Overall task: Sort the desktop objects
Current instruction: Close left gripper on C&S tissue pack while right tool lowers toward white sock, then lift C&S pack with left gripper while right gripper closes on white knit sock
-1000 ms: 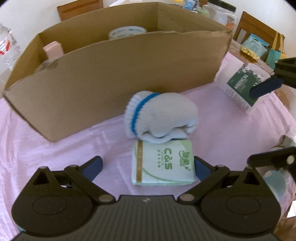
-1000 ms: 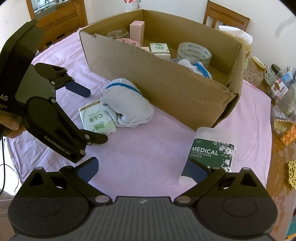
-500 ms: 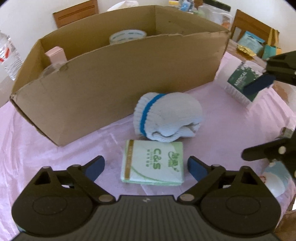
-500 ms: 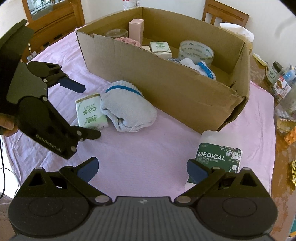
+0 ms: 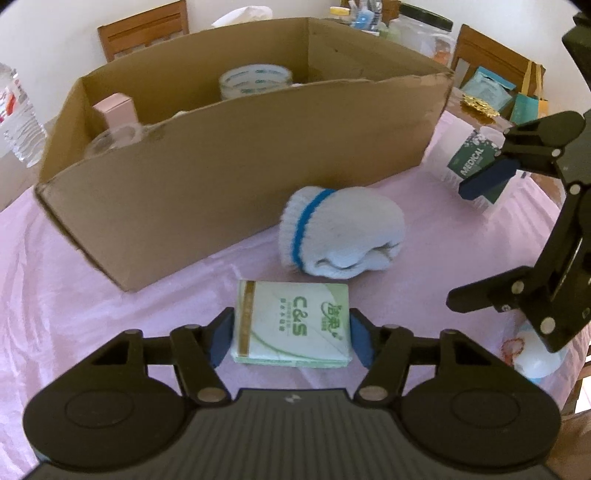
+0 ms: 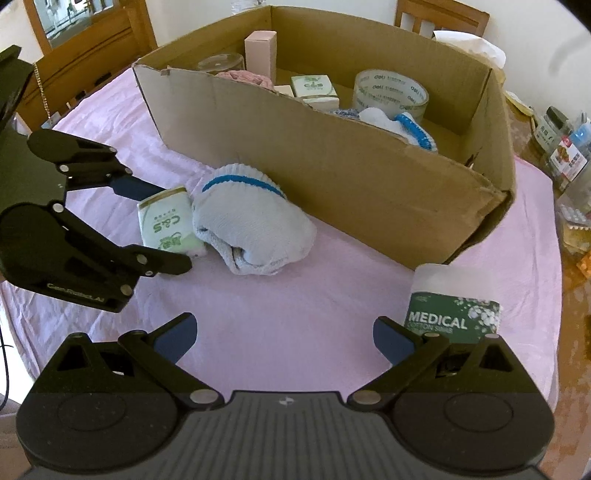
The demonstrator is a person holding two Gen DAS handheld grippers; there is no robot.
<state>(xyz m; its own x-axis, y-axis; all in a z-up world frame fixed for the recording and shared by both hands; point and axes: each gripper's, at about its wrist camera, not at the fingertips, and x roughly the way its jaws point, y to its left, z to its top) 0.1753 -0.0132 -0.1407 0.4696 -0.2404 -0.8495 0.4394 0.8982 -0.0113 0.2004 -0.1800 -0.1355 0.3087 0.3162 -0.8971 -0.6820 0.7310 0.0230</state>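
Since a second ago my left gripper (image 5: pixel 291 334) has closed in, jaws now clasping the tissue pack (image 5: pixel 291 326) on the pink tablecloth (image 5: pixel 74 280), wooden chairs (image 5: pixel 144 27) behind. From the right wrist, my right gripper (image 6: pixel 284 338) hangs spread wide, cotton swab tub (image 6: pixel 452 302) just beside the cardboard box (image 6: pixel 351 177).
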